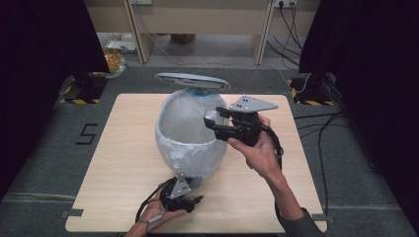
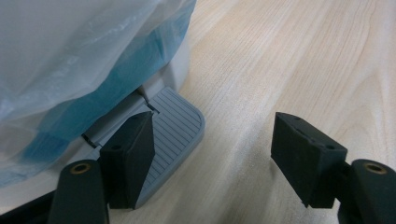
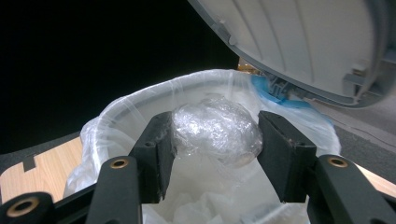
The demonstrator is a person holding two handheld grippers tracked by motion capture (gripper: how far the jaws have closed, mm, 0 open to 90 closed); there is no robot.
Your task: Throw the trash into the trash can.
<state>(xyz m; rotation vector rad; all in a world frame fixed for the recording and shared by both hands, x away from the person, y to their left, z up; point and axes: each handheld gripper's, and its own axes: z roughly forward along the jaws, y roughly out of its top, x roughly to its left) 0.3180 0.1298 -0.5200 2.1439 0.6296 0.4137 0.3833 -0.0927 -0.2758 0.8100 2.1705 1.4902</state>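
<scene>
A pedal bin [image 1: 188,143] lined with a clear plastic bag [image 3: 140,100] stands mid-table, its grey lid [image 1: 191,80] raised. My right gripper [image 1: 213,118] hovers at the bin's right rim. In the right gripper view it [image 3: 217,123] is shut on a crumpled ball of clear plastic wrap [image 3: 215,130] over the bag's mouth, under the lid [image 3: 303,42]. My left gripper [image 1: 190,195] lies low at the bin's near foot. In the left gripper view its jaws [image 2: 212,154] stand apart, one resting on the ribbed grey pedal [image 2: 175,121], with bare tabletop between them.
The wooden table [image 1: 123,148] has free room left and right of the bin. Dark curtains hang on both sides. Cables [image 1: 321,128] run over the floor at the right, and a desk stands beyond the table.
</scene>
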